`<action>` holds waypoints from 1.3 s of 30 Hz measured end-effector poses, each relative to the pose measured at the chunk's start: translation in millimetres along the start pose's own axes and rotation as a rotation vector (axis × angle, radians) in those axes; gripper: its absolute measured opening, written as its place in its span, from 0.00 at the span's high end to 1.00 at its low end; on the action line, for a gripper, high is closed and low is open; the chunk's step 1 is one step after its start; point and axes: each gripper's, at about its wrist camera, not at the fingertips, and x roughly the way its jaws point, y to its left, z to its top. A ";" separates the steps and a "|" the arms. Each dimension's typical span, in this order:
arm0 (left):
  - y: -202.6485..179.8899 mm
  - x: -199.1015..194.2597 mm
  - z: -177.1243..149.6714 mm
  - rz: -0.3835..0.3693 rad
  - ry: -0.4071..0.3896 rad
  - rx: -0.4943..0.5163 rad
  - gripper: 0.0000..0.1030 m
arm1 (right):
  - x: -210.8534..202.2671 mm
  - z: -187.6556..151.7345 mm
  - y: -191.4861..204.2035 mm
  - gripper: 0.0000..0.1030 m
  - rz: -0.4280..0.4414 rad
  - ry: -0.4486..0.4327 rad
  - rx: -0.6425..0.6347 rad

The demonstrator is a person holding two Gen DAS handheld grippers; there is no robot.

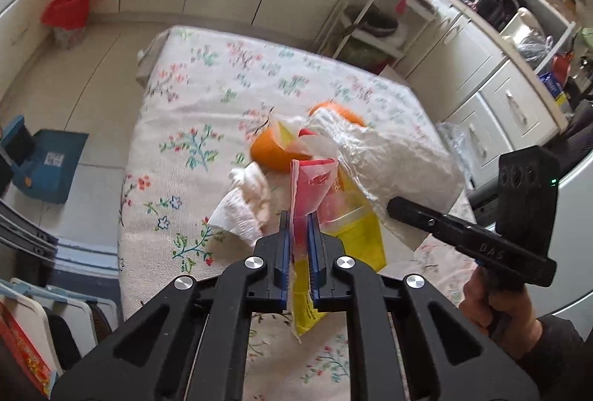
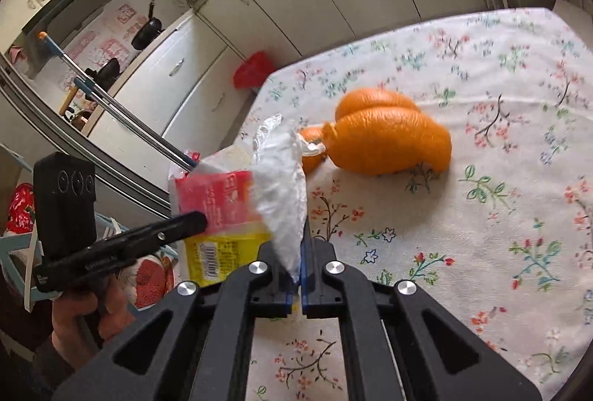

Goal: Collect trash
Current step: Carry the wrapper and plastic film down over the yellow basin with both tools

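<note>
The left hand-held gripper [image 1: 299,215] was clenched on the red-and-yellow snack wrapper [image 1: 315,178], which stood on edge between its blue pads, its long axis running up from lower centre of the left wrist view toward mid-frame. The right hand-held gripper [image 2: 302,245] was clenched on a crumpled white plastic bag [image 2: 281,186], whose long axis rose up and leftward from the jaws. Both were held just above the floral surface [image 2: 500,215], each gripped by a bare hand [image 1: 496,304] at the frame's lower edge. Orange peel [image 2: 389,141] lay on the cloth at mid-frame, a crumpled tissue [image 1: 244,204] left of the wrapper. The surface's left edge dropped to open tiled floor [image 1: 92,75], with a red bin [image 1: 66,12] at upper left.
</note>
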 end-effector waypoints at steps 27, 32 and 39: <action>-39.7 -89.5 -79.9 -0.033 -0.146 0.015 0.95 | -80.4 -74.2 51.9 0.97 -0.070 -0.094 -0.172; -53.4 -116.9 -109.1 -0.060 -0.216 0.026 0.94 | -106.7 -108.0 56.9 0.97 -0.077 -0.121 -0.196; -75.7 -138.5 -150.3 -0.096 -0.230 0.079 0.94 | -136.4 -160.9 66.9 0.97 -0.057 -0.121 -0.203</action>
